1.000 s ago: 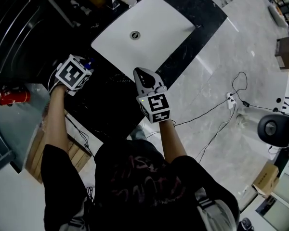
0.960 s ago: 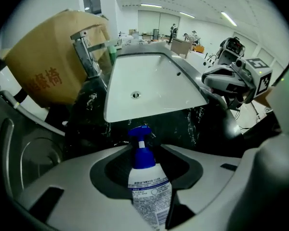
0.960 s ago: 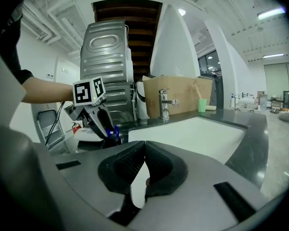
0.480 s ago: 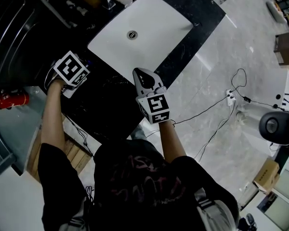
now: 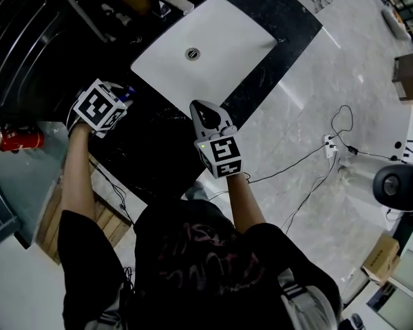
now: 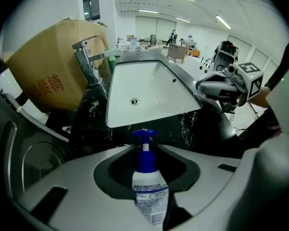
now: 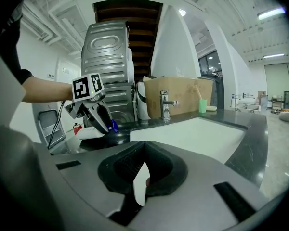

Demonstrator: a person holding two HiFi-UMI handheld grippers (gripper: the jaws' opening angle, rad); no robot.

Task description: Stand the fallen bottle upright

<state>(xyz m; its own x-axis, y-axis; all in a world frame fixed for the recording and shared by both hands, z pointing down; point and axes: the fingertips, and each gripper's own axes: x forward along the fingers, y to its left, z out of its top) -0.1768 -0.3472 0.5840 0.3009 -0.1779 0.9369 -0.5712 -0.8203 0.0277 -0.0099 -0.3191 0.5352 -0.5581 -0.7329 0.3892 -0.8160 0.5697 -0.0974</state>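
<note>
A white bottle (image 6: 150, 196) with a blue pump top (image 6: 145, 134) lies on the black counter (image 5: 158, 143), left of the white sink (image 5: 206, 47). My left gripper (image 6: 144, 147) points steeply down over it. Its jaws are closing with the bottle's neck between them, and thin gaps still show at both sides. In the head view the left marker cube (image 5: 100, 106) hides the bottle except for a bit of blue (image 5: 128, 91). My right gripper (image 5: 206, 110) hovers above the counter's front, shut and empty (image 7: 144, 146). From the right gripper view I see the left gripper (image 7: 108, 124) by the pump.
A chrome tap (image 6: 89, 61) and a cardboard box (image 6: 53, 76) stand behind the sink. A metal cabinet (image 7: 108, 66) rises left of the counter. A green cup (image 7: 203, 106) sits at the far rim. A red extinguisher (image 5: 17, 139) and cables (image 5: 310, 157) lie on the floor.
</note>
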